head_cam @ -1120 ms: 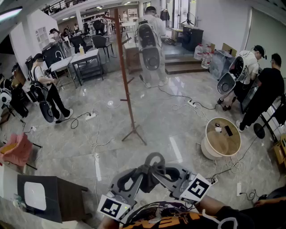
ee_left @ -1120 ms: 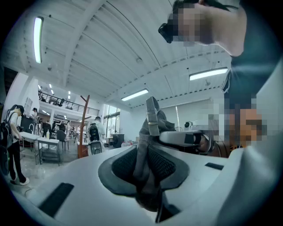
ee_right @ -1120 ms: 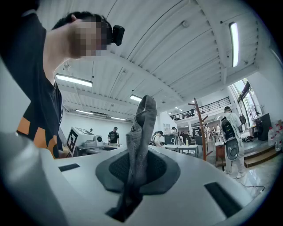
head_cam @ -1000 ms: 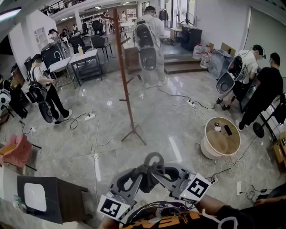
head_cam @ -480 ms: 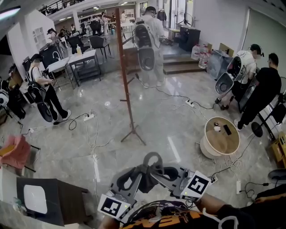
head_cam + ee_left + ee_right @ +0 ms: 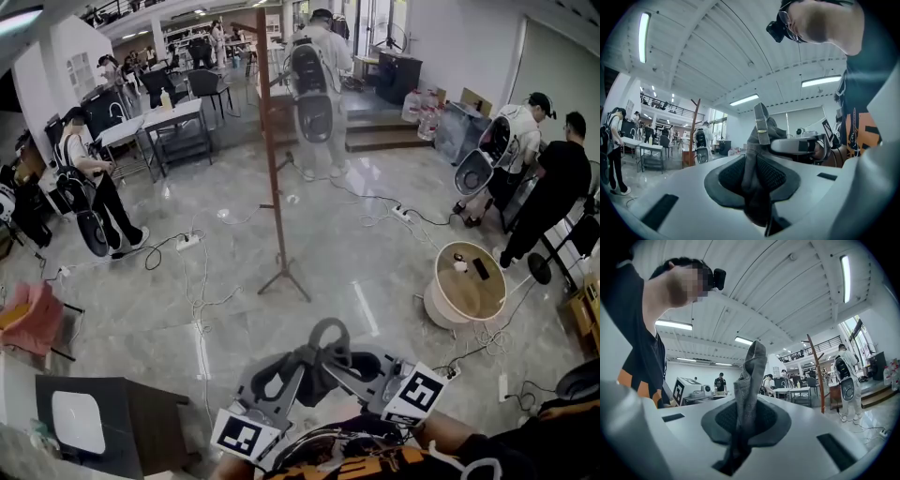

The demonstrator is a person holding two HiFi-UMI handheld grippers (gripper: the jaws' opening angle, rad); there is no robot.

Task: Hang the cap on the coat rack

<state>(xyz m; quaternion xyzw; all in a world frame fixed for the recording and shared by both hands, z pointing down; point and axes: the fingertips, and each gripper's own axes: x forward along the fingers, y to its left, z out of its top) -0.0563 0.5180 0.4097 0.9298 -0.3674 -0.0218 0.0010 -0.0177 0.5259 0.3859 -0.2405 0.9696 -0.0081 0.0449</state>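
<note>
My left tongs (image 6: 752,177) are pinched on a fold of the cap (image 6: 323,371), and my right tongs (image 6: 742,422) are pinched on another fold of it, so the cap hangs between the two, low and close to my body, with its strap loop (image 6: 326,332) standing up in the middle. The grip is my first worry. Each pair has only a thin bunch of soft cloth between the pads, and if I pull the two apart to spread the cap, or let one loosen, the fold may slide out and the cap drop to the floor. I also cannot tell which part of the cap each pair holds, so I may bring it up to a peg with the opening turned the wrong way and have it slip straight off. The rack (image 6: 275,159) stands well apart from me, across open floor, and that floor is crossed with cables (image 6: 199,281) and a power strip (image 6: 201,349). With both hands busy and my eyes on the cap I could catch a foot on one. The rack itself looks thin, on small feet, so a hard push with the tongs might rock it or tip it. A person (image 6: 316,80) stands just behind it, and people stand near the round table (image 6: 466,281) at my right, so a wide swing of my arms could strike someone.
</note>
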